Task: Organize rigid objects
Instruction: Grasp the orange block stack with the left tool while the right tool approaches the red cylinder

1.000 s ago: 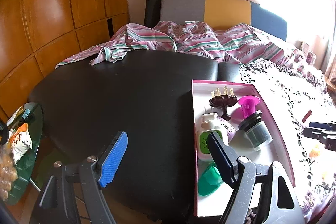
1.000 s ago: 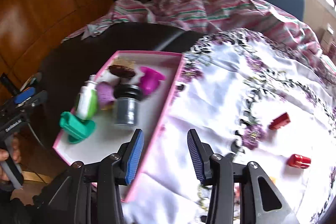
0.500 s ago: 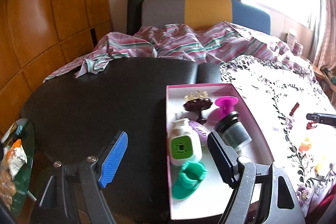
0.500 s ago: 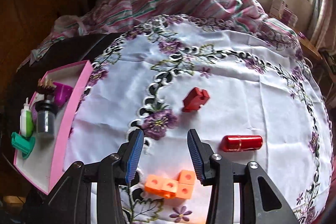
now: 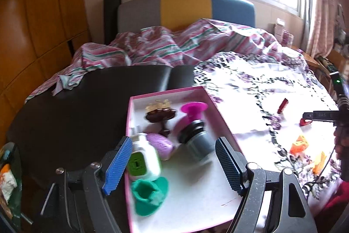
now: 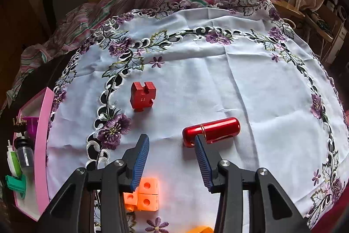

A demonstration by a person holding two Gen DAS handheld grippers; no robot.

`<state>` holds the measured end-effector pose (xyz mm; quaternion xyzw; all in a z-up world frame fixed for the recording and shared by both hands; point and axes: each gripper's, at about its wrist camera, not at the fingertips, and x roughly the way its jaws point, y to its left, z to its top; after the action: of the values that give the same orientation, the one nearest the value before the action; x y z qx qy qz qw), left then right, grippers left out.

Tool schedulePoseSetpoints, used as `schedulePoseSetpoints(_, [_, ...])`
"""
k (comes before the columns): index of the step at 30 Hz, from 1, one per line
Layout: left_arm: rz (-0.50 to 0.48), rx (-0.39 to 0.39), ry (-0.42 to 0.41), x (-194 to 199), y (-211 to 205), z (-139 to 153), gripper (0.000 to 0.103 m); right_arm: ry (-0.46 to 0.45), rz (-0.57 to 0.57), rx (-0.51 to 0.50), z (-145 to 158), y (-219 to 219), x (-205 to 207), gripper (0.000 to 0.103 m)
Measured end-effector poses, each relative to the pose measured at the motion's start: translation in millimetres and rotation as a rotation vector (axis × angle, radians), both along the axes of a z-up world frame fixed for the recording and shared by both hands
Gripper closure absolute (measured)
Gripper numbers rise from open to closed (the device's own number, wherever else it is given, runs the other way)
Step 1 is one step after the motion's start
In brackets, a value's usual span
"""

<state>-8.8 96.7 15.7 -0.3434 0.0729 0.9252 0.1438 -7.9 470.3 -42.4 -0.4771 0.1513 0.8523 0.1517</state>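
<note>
- Now the red metal capsule point(image 6: 211, 131) lies on its side on the embroidered tablecloth point(image 6: 250, 80), at one o'clock of the right gripper point(image 6: 171, 162), its left end just behind the right fingertip.
- Right jaws are parted, holding nothing.
- Left gripper point(image 5: 172, 165) gapes empty over the pink tray point(image 5: 220, 117).
- Orange cubes point(image 6: 144, 195) sit at six o'clock.

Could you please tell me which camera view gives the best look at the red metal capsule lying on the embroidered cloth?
The right wrist view: the red capsule lies whole and sharp just beyond the right gripper, whose jaws stand apart with nothing between them. In the left wrist view only a small red bit shows under that gripper.
</note>
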Motion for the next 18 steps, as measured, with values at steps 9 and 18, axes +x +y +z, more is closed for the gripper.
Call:
schedulePoseSetpoints(9, [-0.170,0.043,-0.041,4.7,51.4,2.5,0.024,0.046,-0.181,-0.058,7.9,39.2,17.5,0.060])
schedulePoseSetpoints(18, [-0.419,-0.019,-0.115,17.6,140.7,-26.2,0.027,0.086,-0.270,-0.159,9.6,64.4,33.1,0.060])
